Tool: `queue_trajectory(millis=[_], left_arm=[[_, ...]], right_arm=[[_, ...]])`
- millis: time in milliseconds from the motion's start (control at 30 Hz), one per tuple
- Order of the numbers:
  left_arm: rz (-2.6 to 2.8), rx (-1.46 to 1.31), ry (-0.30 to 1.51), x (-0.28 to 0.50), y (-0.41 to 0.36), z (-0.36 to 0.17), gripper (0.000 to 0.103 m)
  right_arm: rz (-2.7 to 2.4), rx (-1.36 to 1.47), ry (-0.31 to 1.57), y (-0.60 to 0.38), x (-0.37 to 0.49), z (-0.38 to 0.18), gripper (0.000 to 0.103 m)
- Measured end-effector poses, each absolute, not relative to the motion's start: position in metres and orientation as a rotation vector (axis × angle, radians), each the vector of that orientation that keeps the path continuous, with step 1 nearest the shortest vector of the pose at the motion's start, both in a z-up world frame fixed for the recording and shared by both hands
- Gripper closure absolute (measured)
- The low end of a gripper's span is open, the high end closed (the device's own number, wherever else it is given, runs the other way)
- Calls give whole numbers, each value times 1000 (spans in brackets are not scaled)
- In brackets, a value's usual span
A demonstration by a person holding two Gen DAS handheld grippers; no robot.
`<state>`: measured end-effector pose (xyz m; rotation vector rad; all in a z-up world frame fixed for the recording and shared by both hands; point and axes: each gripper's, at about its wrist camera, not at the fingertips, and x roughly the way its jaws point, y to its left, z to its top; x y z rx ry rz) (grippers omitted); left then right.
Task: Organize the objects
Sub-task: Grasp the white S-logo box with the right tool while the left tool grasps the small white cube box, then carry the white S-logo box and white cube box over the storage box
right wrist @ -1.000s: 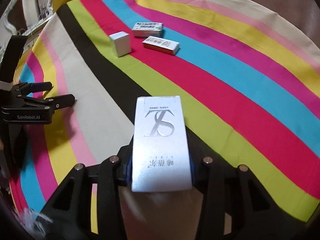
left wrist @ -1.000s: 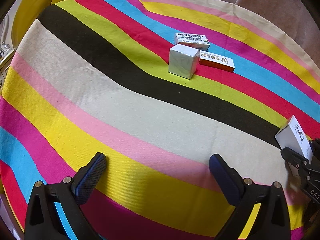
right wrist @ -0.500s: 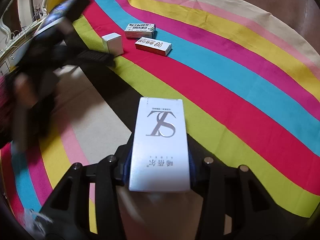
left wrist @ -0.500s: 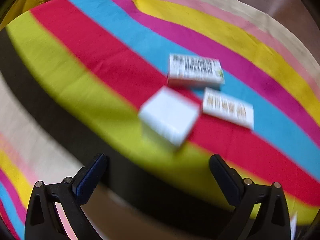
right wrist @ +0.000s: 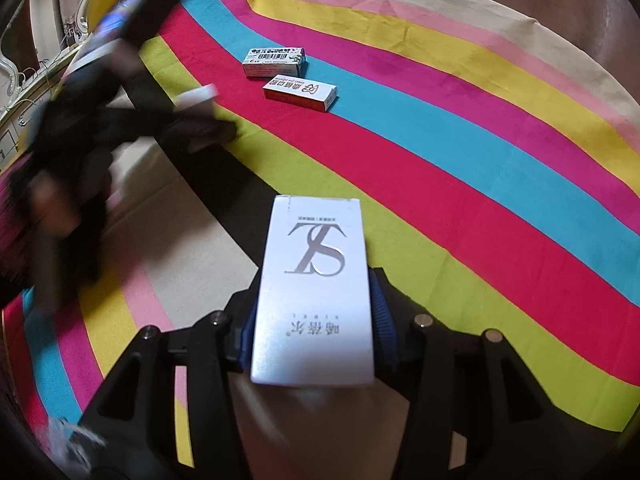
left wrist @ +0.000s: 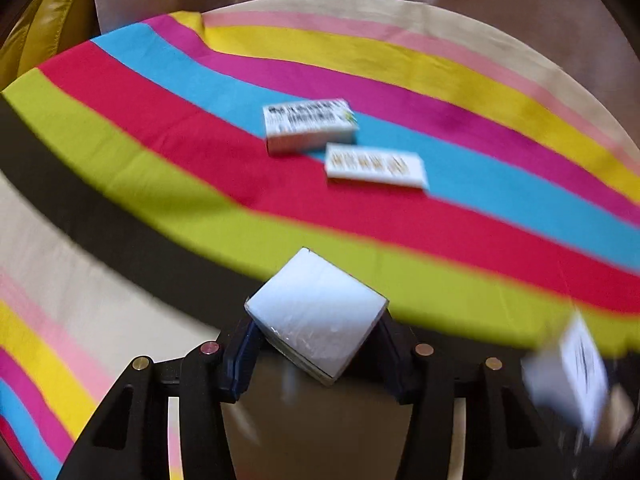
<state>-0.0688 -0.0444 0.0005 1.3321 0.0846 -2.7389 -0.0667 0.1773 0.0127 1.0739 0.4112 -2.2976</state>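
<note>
Left gripper [left wrist: 316, 344], jaws closing, pinches a glossy white cube box [left wrist: 316, 312]; right gripper [right wrist: 314, 336], jaws easing apart, clasps a flat silvery carton [right wrist: 316, 292]. Two small cartons [right wrist: 300, 86] lie beyond on the striped cloth [right wrist: 480, 200].

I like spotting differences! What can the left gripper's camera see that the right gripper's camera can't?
Only the left camera shows the left gripper closing on the small white cube box, seen close up.

Only the right camera shows the silver box's big printed face, held in the right gripper whose jaws are easing open, plus a mirror.

Both show the striped tablecloth, the barcode box and the orange-edged box.
</note>
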Motion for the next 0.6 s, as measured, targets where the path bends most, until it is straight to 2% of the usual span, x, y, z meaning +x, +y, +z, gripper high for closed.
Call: queue_trajectory(millis=[33,67,133,200,233,267,600], left_arm=[[-2761,1333,65,-59,-44,0,46],[-2781,1350,51,-53,-43,0,36],[-2789,1358,60,-52,-42,1,31],[-2784,1354,76,-54,-43,-1,36],[-2774,1348,55,-53,-42,-2,46],[-2781,1342,31,-50,-39,0,51],[-2696,1265,85,47,-17,-1,51]], right_arm=[[-2298,1074,411,177,-67,13,52],[-2298,1074,411,177,-67,13,52],[-2298,1075,409,177,-67,13,52],[-2297,1076,408,177,-66,14,52],[-2297,1076,408,177,-66,14,52],[-2302,1082,403,177,-66,14,52],[-2300,1082,397,177,-65,15,51]])
